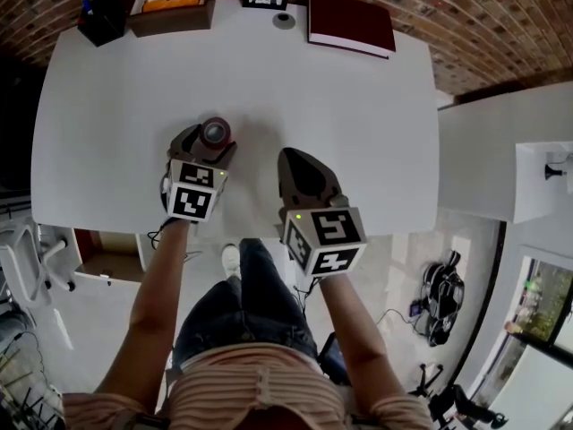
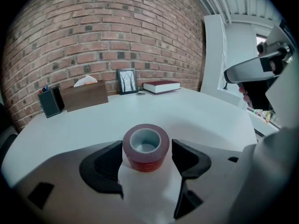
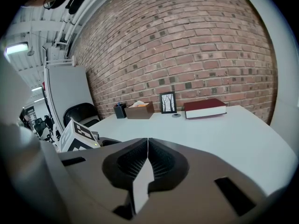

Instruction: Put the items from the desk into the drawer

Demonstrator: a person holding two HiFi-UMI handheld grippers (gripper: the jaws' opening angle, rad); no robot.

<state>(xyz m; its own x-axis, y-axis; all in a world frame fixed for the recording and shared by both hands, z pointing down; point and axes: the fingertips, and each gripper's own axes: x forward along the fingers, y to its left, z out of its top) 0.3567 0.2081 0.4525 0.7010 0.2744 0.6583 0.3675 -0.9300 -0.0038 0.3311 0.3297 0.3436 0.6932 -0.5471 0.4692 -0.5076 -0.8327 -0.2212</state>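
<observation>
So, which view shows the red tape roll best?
The left gripper view: the tape roll stands close, upright, between open jaws. The head view shows it small, from above. The right gripper view misses it.

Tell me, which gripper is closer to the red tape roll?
Left. The left gripper has its open jaws on either side of the tape roll. The right gripper, shut and empty, hovers off to its right.

Striped shirt (image 1: 260, 385), blue jeans (image 1: 246, 316), white shoe (image 1: 231, 258).
</observation>
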